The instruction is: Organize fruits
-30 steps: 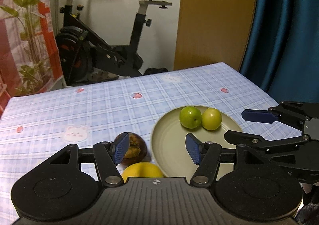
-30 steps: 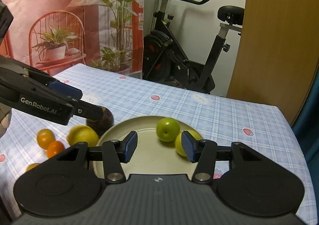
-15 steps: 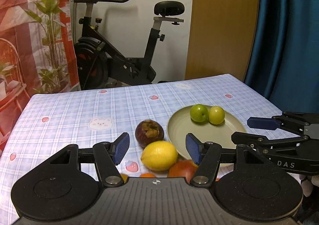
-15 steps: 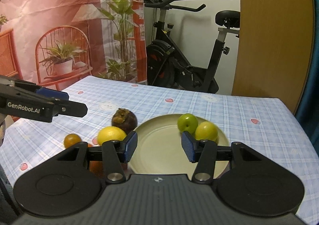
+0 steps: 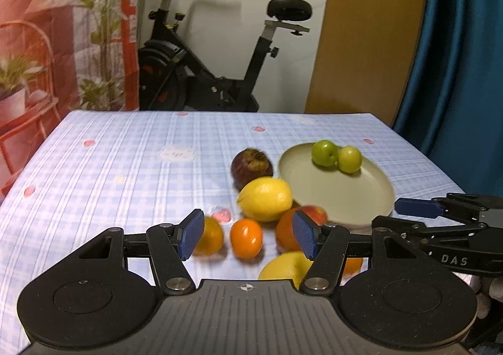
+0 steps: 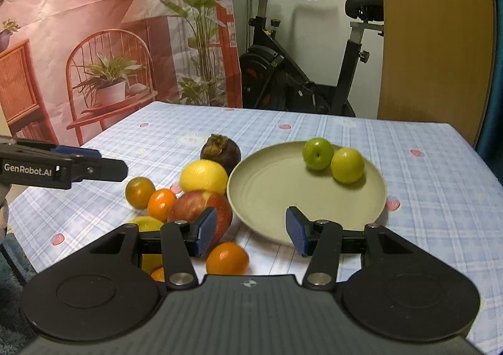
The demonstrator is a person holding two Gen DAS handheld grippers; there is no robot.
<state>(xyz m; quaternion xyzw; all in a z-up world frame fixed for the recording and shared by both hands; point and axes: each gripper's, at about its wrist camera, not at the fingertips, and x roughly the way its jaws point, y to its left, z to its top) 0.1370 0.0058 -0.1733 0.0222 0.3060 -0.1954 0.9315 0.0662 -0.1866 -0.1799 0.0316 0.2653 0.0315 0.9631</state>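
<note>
Hovering above the counter point(image 6: 424, 172), both grippers hold nothing, jaws apart: the left gripper point(image 5: 246, 237) over two small oranges point(image 5: 246, 238), the right gripper point(image 6: 251, 230) at the near rim of the beige plate point(image 6: 283, 194). That plate is the landmark. On its far side sit two green plums point(image 6: 318, 153), touching. Just left of the plate cluster a mangosteen point(image 6: 220, 152), a lemon point(image 6: 203, 176) and a red apple point(image 6: 201, 207), likely waiting to be sorted onto it.
</note>
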